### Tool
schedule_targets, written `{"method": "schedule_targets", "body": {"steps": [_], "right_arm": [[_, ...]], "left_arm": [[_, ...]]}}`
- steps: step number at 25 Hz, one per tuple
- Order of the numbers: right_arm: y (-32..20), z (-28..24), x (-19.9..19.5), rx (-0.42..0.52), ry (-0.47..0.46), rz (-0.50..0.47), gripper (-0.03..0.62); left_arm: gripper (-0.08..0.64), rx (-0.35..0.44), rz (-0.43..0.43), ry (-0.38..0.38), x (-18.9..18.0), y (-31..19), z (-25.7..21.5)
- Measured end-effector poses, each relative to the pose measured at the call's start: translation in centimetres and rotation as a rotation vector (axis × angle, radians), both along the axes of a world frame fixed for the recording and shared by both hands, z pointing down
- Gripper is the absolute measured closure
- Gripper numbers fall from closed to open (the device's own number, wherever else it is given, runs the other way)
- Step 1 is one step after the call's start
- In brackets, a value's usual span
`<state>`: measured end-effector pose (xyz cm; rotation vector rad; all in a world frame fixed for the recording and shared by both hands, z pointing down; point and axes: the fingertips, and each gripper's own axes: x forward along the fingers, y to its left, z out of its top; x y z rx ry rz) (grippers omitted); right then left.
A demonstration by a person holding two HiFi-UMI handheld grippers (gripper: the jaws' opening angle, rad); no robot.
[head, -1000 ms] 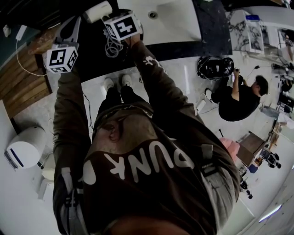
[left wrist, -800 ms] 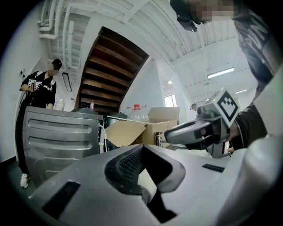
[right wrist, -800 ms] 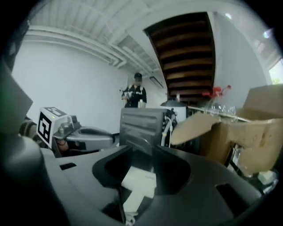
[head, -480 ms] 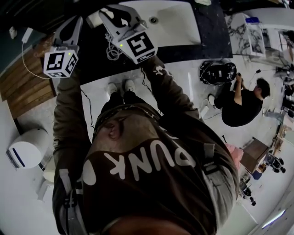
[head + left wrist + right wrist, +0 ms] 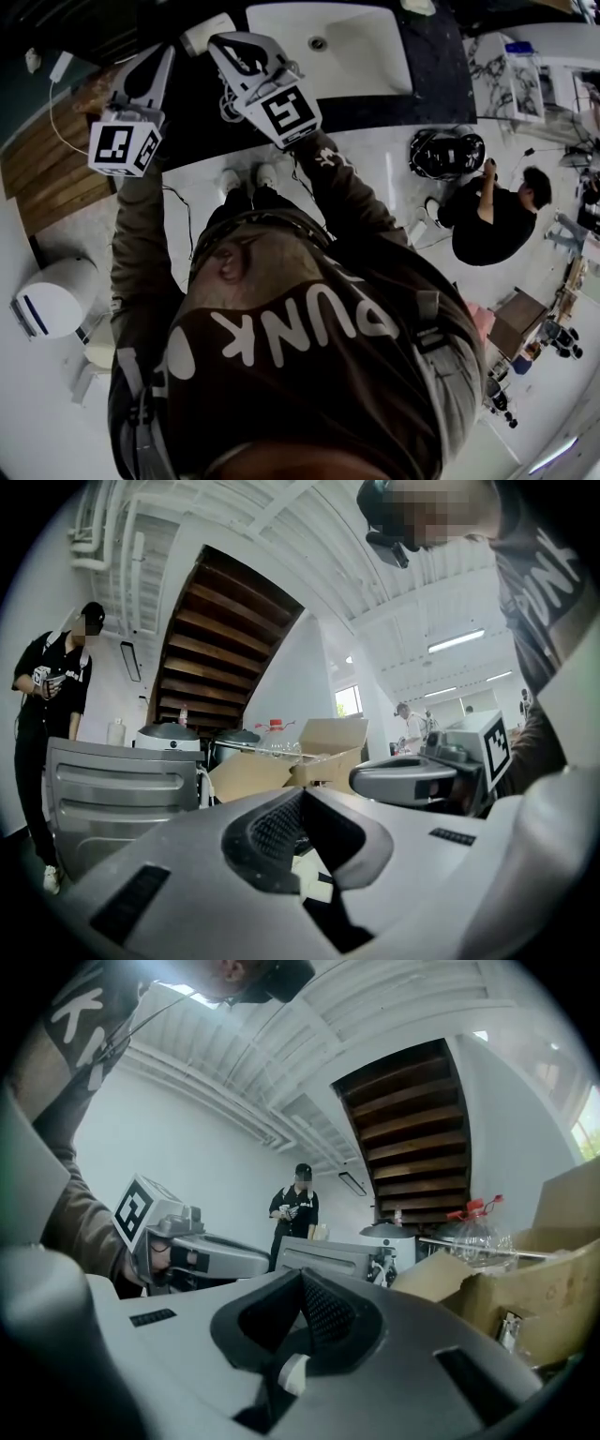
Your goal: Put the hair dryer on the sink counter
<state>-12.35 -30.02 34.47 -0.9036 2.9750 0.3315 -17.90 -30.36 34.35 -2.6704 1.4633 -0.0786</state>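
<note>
In the head view the white hair dryer (image 5: 208, 32) lies on the black sink counter (image 5: 187, 117), left of the white basin (image 5: 328, 42). Its coiled cord (image 5: 228, 101) rests on the counter below it. My left gripper (image 5: 159, 56) is raised just left of the dryer and my right gripper (image 5: 227, 45) just right of it, neither touching it. Both point up and away from the counter. The left gripper (image 5: 302, 791) has its jaws closed together and empty. The right gripper (image 5: 300, 1274) is shut with nothing between its jaws.
A crouching person in black (image 5: 487, 220) and a round black device (image 5: 445, 153) are on the floor at right. A white round unit (image 5: 52, 300) stands at lower left beside wooden boards (image 5: 47, 178). Both gripper views show cardboard boxes (image 5: 525, 1288), a staircase (image 5: 220, 639) and a standing person (image 5: 295, 1208).
My right gripper has lifted off the counter by the cord, tilted upward and closed its jaws empty. The left gripper has barely shifted.
</note>
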Motion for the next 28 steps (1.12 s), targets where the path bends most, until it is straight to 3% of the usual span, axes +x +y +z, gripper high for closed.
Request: {"method": "schedule_targets", "body": {"steps": [28], "right_arm": [[-0.5, 0.7, 0.3, -0.046, 0.020, 0.014, 0.586]], "left_arm": [[0.566, 0.011, -0.010, -0.008, -0.2, 0.1, 0.8]]}}
